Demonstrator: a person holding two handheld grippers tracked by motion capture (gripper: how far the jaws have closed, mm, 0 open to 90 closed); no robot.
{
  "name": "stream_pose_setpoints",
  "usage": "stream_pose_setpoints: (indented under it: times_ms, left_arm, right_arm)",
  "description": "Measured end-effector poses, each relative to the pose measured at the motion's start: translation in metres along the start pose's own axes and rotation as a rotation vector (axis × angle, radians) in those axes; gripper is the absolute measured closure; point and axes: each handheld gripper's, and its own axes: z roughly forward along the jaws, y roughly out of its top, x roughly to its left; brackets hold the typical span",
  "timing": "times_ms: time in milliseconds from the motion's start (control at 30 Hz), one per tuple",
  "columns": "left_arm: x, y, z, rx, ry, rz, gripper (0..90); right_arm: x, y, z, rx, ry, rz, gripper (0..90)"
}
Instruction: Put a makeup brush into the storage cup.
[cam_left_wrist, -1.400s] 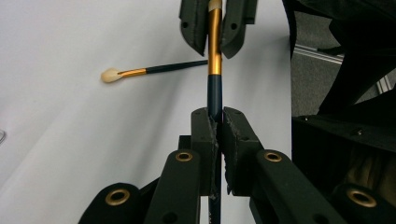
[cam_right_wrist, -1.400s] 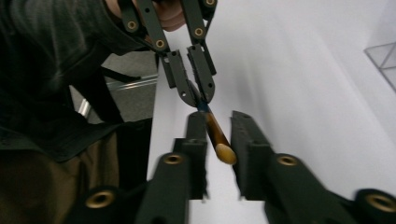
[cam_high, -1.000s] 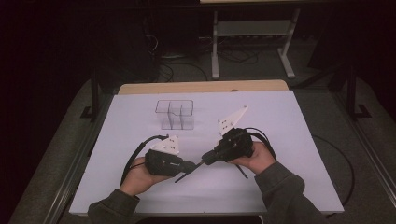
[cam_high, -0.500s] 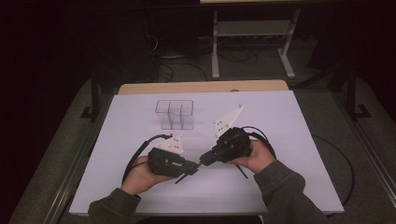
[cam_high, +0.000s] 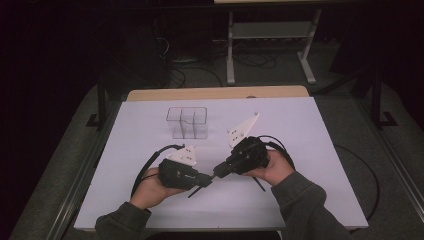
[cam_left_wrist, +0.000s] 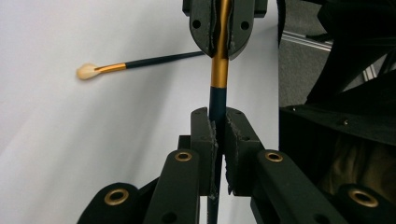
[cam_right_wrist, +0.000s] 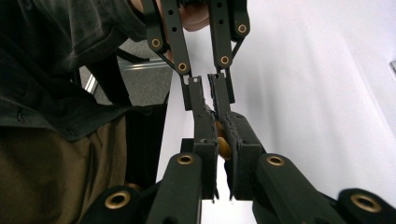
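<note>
- Brush first: a slim dark one with a gold ferrule, hanging between both grippers above the white table, front centre.
- Our left gripper is clenched on the dark handle; our right gripper is clamped on the gold part — a handover, we judge.
- A second brush lies flat on the table nearby.
- Next we'd have one side let go, then head for the clear organiser.
- Versus a second back, the left jaws briefly eased and re-closed on the handle; the hands have barely shifted.
</note>
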Motion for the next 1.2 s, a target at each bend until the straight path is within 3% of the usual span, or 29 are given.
stream_pose_setpoints:
  times_ms: [267, 500, 933, 1033, 1200]
  left_arm:
    - [0.0005, -0.0033, -0.0031, -0.009, 0.018, 0.000, 83.2]
    - [0.0018, -0.0045, -0.0049, -0.008, 0.023, 0.002, 83.3]
    - [0.0018, -0.0024, -0.0024, -0.001, -0.005, -0.008, 81.1]
    - [0.0020, -0.0001, -0.0013, 0.007, -0.008, -0.015, 73.6]
    - [0.0013, 0.0025, -0.0008, -0.002, -0.006, -0.012, 76.4]
  right_arm:
    - [-0.0017, -0.0002, -0.0034, -0.029, -0.015, 0.012, 77.0]
    - [-0.0021, -0.0003, -0.0067, -0.047, -0.017, 0.015, 82.2]
    - [0.0001, 0.0042, -0.0071, -0.026, 0.000, 0.003, 83.5]
    - [0.0006, 0.0060, -0.0069, -0.016, -0.004, -0.013, 83.6]
    - [0.0017, 0.0082, -0.0063, -0.010, -0.008, -0.023, 83.6]
